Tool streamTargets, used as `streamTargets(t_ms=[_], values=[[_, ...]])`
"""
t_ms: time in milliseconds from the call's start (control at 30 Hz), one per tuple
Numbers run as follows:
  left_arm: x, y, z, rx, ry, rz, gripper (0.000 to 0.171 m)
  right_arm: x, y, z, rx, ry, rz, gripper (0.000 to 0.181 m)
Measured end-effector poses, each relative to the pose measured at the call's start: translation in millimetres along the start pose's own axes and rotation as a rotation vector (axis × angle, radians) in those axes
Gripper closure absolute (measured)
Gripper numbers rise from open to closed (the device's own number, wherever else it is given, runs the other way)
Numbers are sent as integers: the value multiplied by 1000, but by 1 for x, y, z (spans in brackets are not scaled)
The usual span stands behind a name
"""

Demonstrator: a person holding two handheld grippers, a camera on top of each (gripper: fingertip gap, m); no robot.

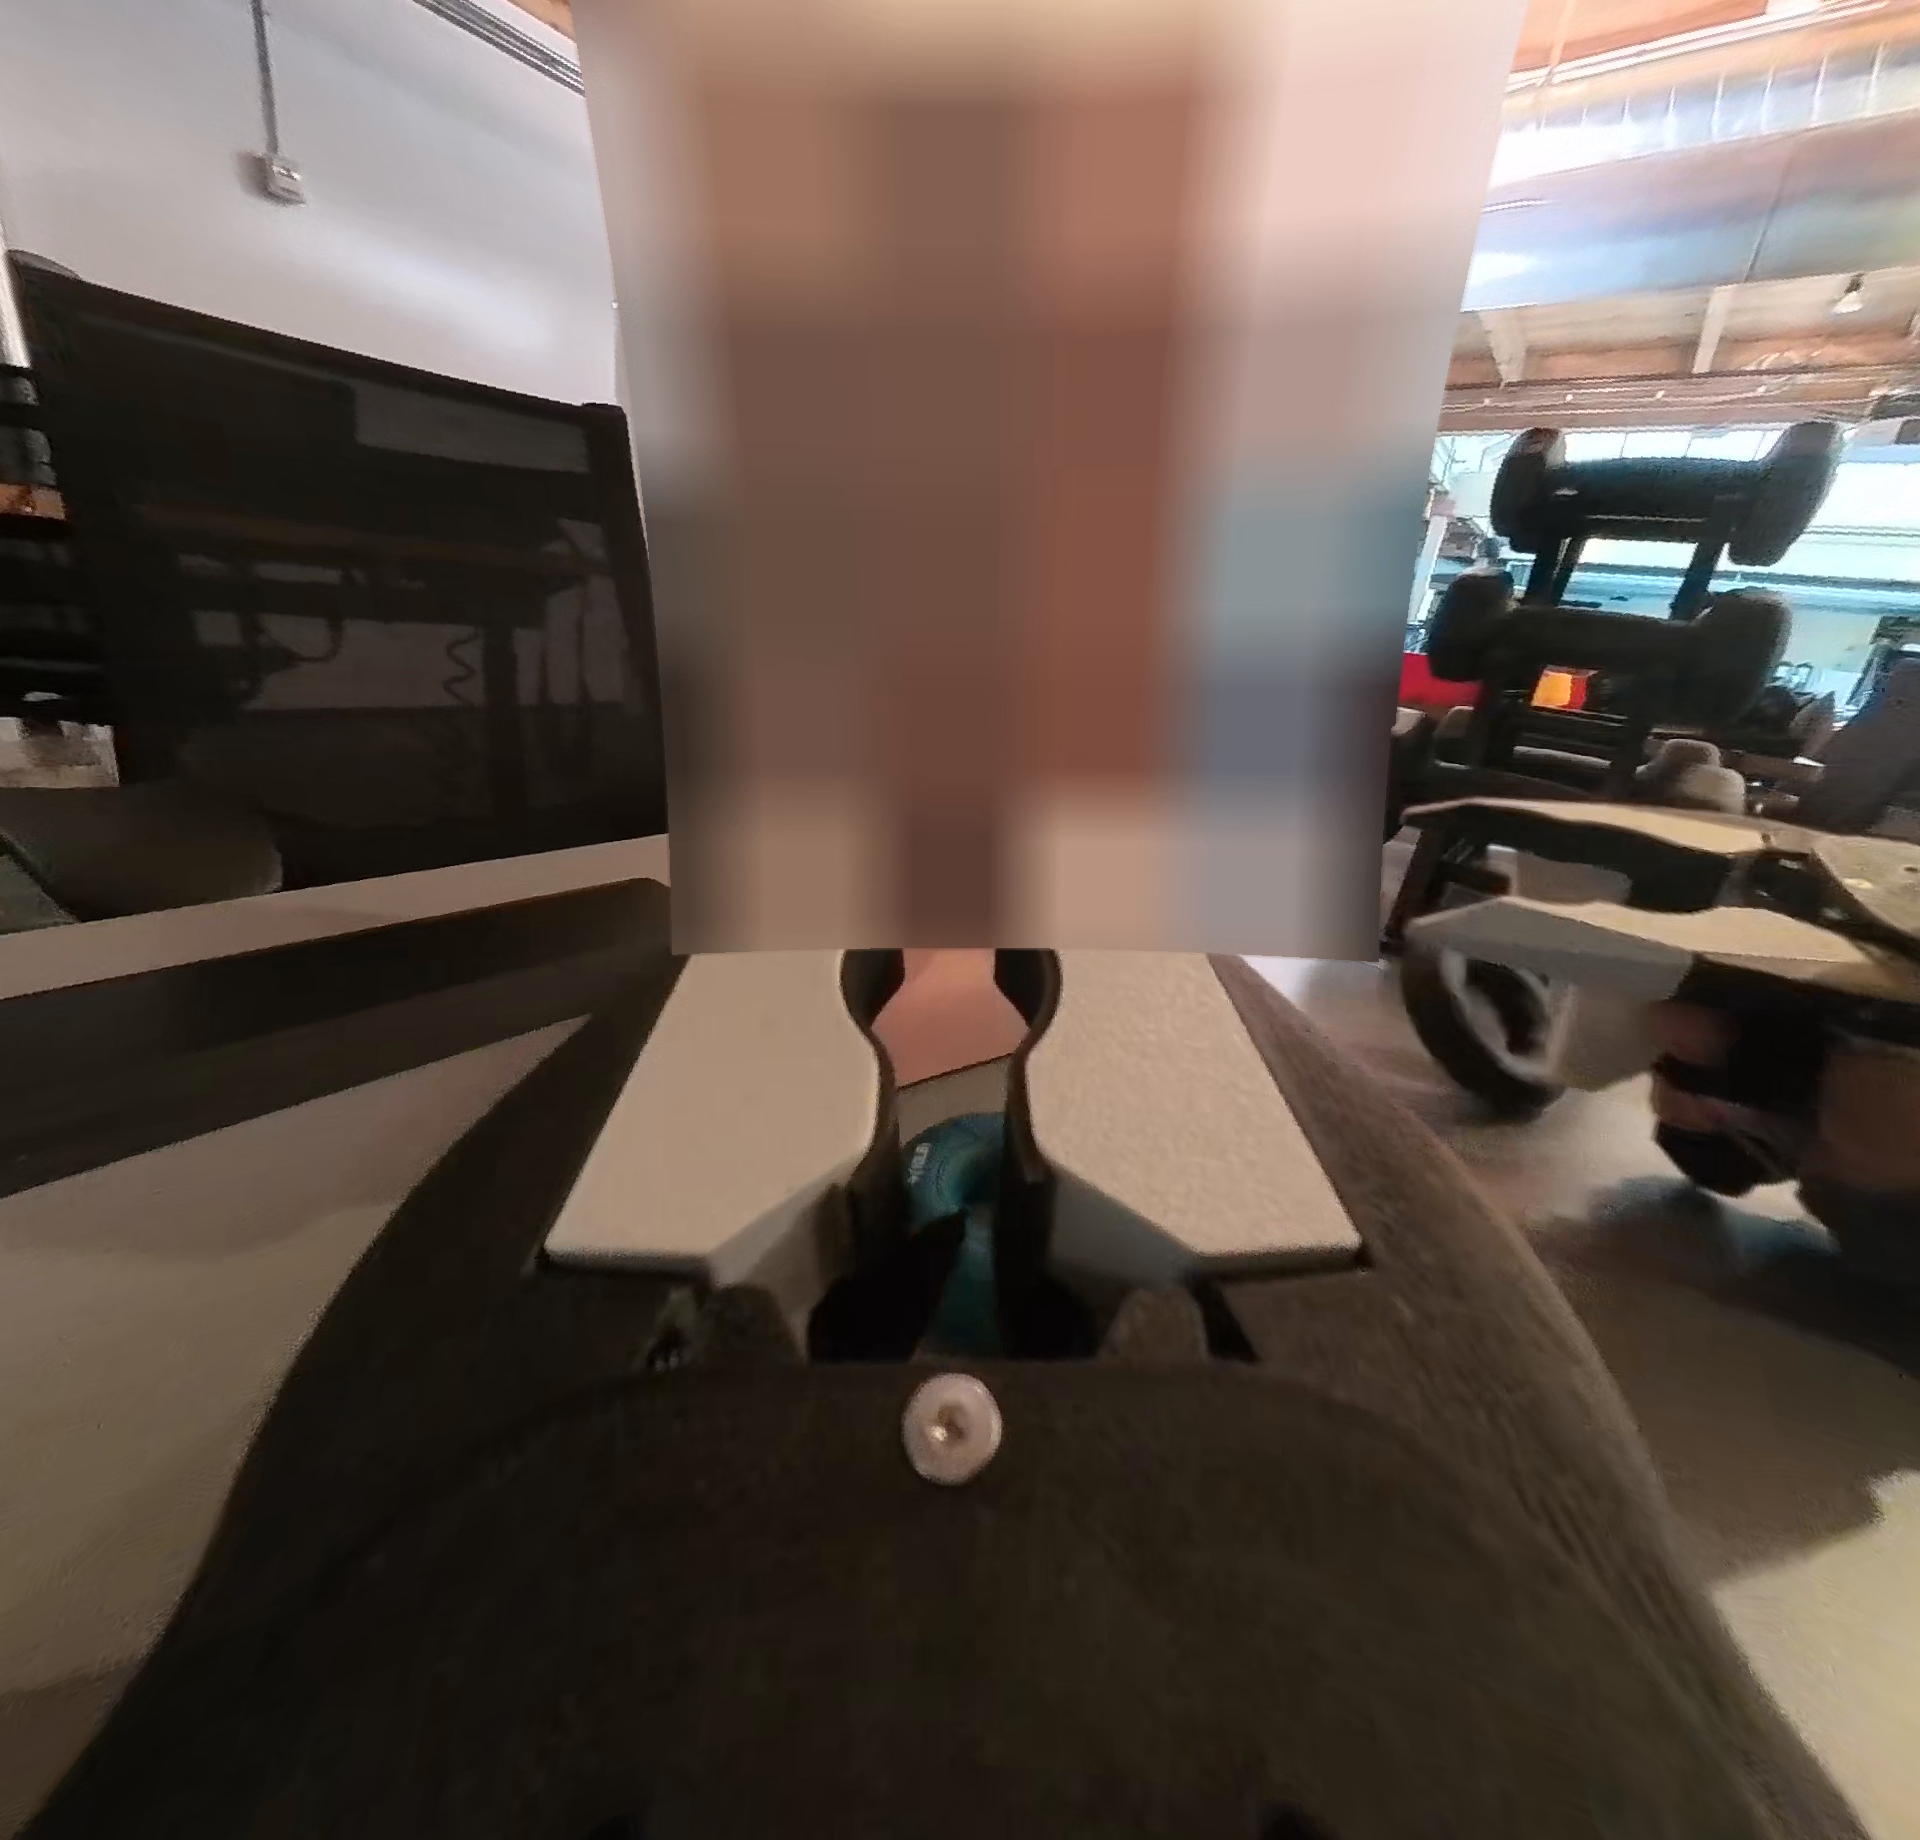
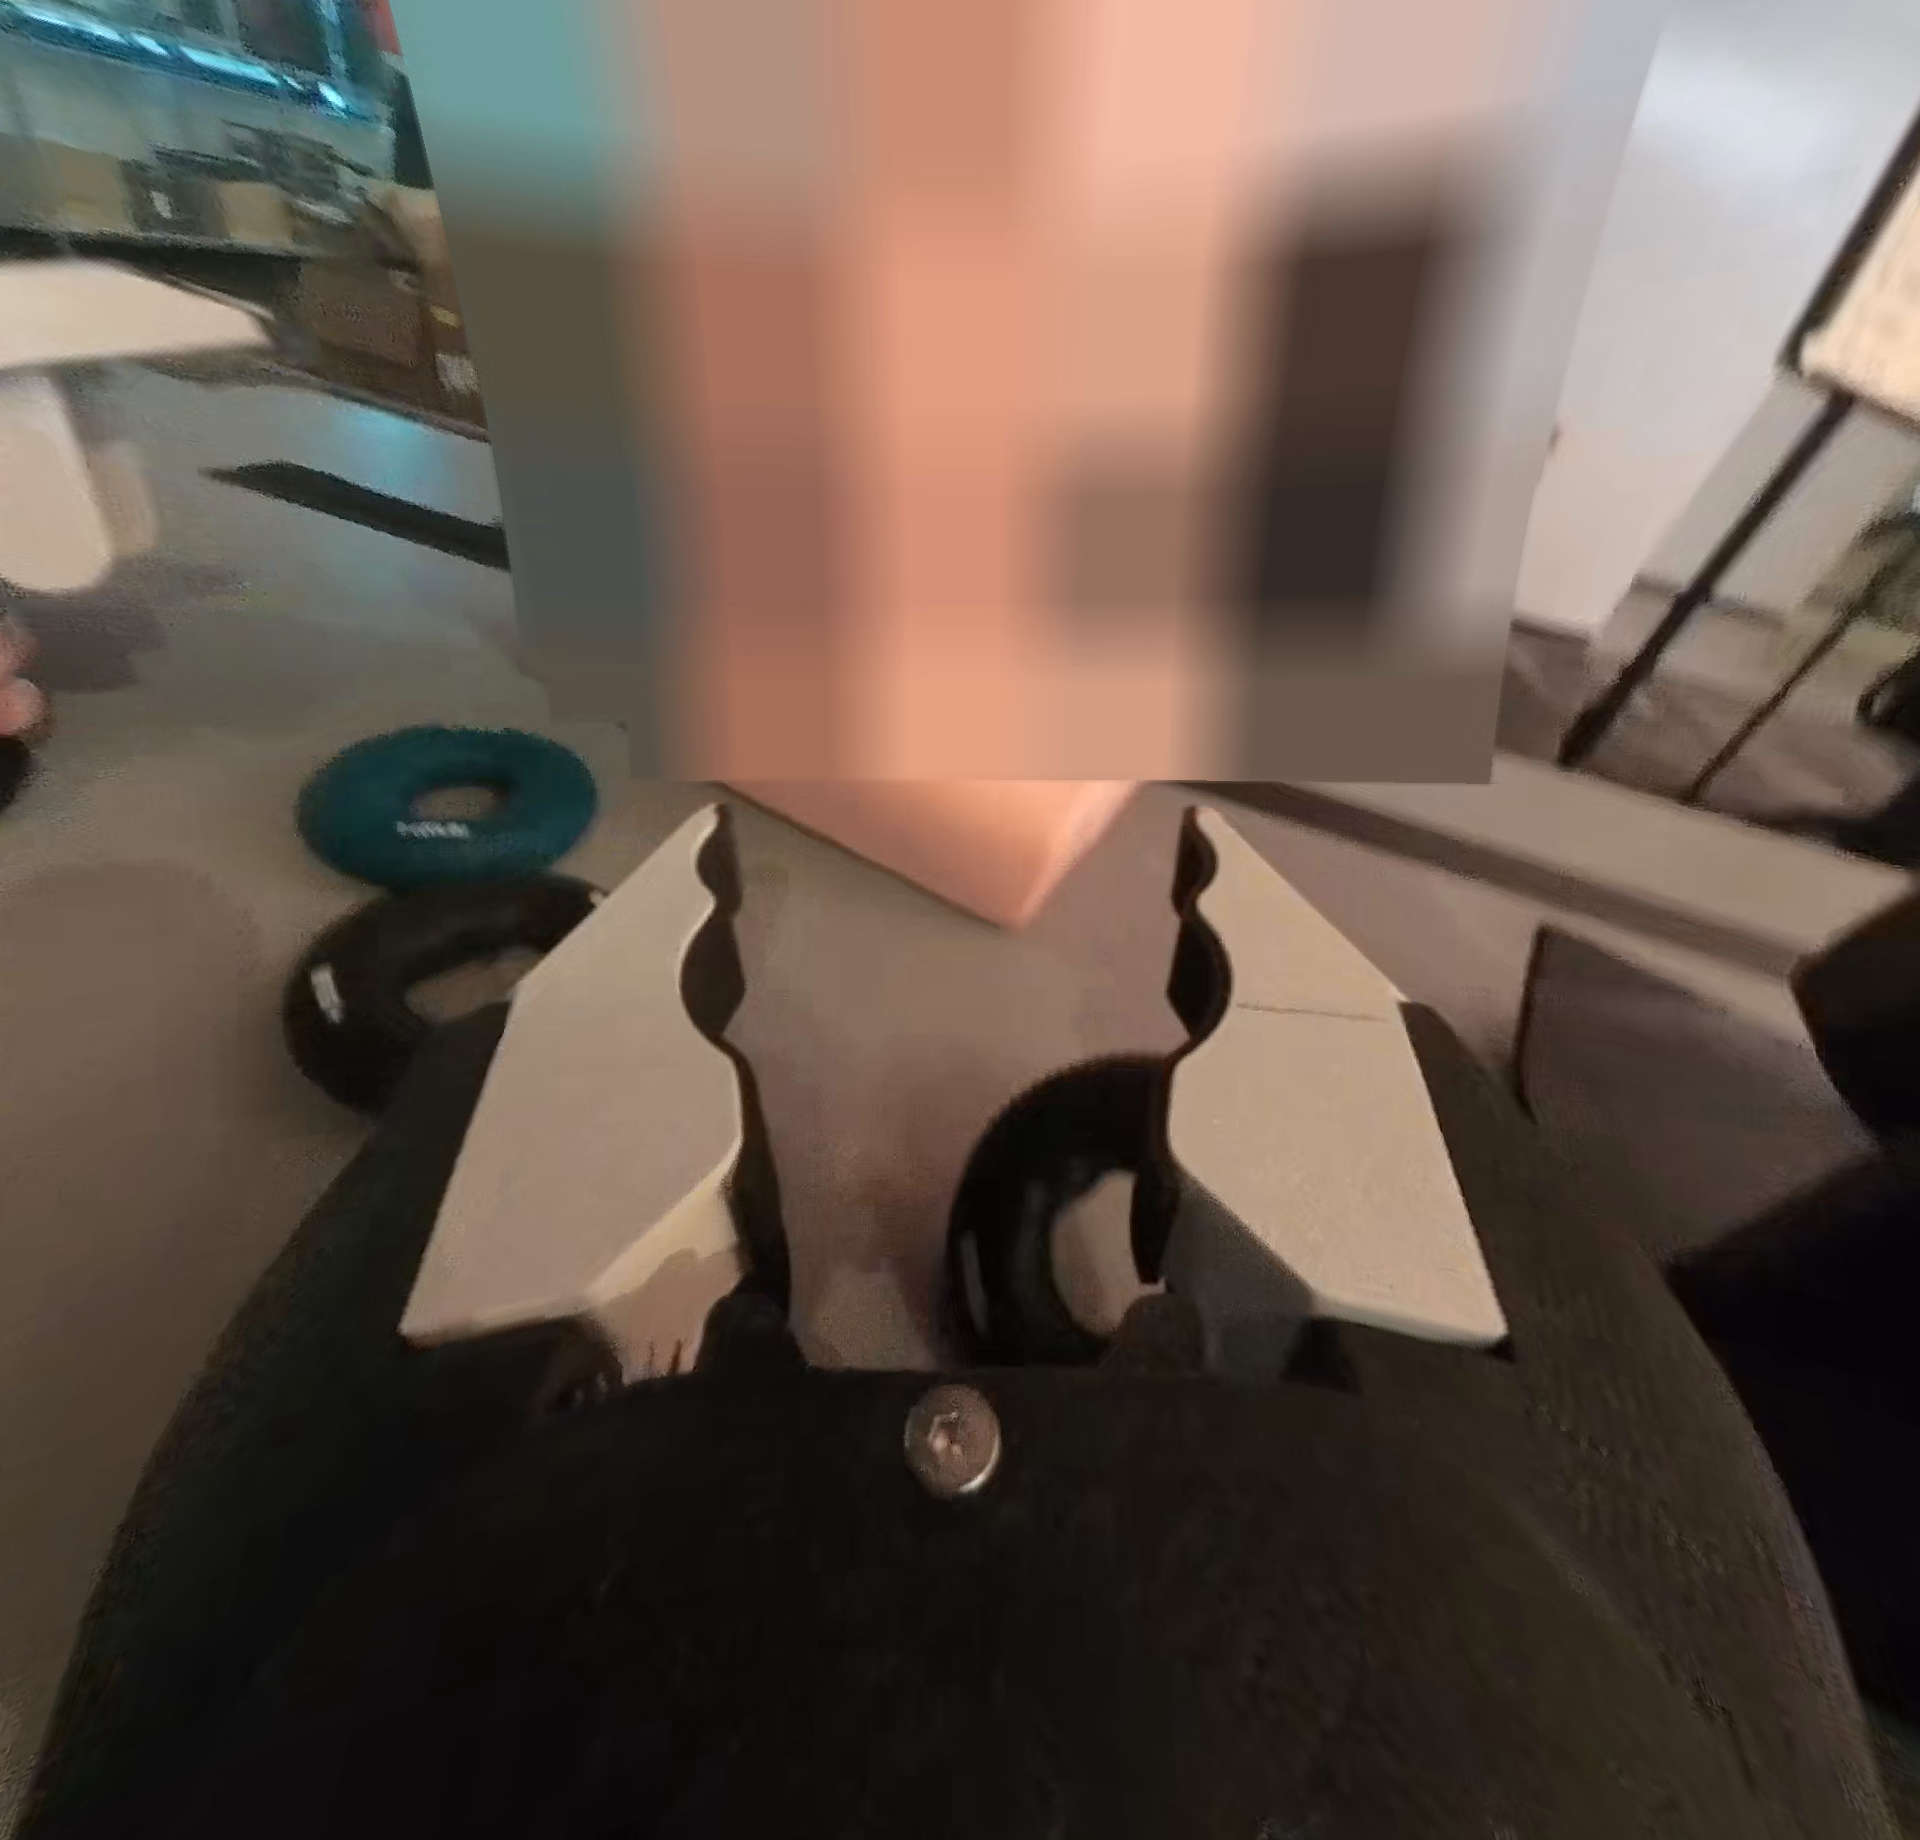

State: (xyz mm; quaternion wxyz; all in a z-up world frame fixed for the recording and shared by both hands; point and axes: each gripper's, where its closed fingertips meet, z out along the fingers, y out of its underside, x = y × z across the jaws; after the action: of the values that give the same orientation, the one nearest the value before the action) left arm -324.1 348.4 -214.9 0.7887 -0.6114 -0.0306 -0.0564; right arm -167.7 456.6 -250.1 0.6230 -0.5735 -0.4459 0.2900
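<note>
In the left wrist view my left gripper [image 1: 951,995] has its jaws close together on a teal ring [image 1: 948,1182], wedged low between the black pads. My right gripper [image 1: 1455,943] shows at the right, turned on its side, with a black ring [image 1: 1475,1037] at its fingers. In the right wrist view my right gripper [image 2: 956,834] is wide open. That black ring [image 2: 1023,1219] stands inside it, leaning on the right finger [image 2: 1320,1115]. Another teal ring [image 2: 447,803] and a second black ring [image 2: 405,990] lie on the grey surface [image 2: 156,1115] to the left.
A rack of black dumbbells [image 1: 1621,564] stands at the back right, and a dark mesh panel [image 1: 343,595] at the left. Black stand legs [image 2: 1714,595] and a dark block [image 2: 1600,1011] are on the right. A pink shape [image 2: 1039,855] lies straight ahead.
</note>
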Motion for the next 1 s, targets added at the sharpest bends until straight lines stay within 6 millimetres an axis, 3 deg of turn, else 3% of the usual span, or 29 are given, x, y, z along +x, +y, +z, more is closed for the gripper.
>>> streamTargets(t_ms=[167, 333, 467, 567, 833, 1000], values=[[1, 0, -1, -4, 13, -8, 163, 34, 41, -27, -244, 56, -42, 93], [9, 2, 0, -15, 37, 26, 163, 41, 61, -44, -367, 81, 20, 91], [11, 3, 0, -17, 44, 37, 163, 49, 93, -59, -586, 153, 1, 91], [11, 3, 0, -20, 47, 33, 163, 51, 100, -63, -626, 166, 64, 98], [11, 3, 0, -19, 48, 23, 163, 53, 106, -72, -641, 71, 141, 84], [12, 4, 1, -22, 53, 22, 163, 57, 113, -72, -667, 58, 261, 95]])
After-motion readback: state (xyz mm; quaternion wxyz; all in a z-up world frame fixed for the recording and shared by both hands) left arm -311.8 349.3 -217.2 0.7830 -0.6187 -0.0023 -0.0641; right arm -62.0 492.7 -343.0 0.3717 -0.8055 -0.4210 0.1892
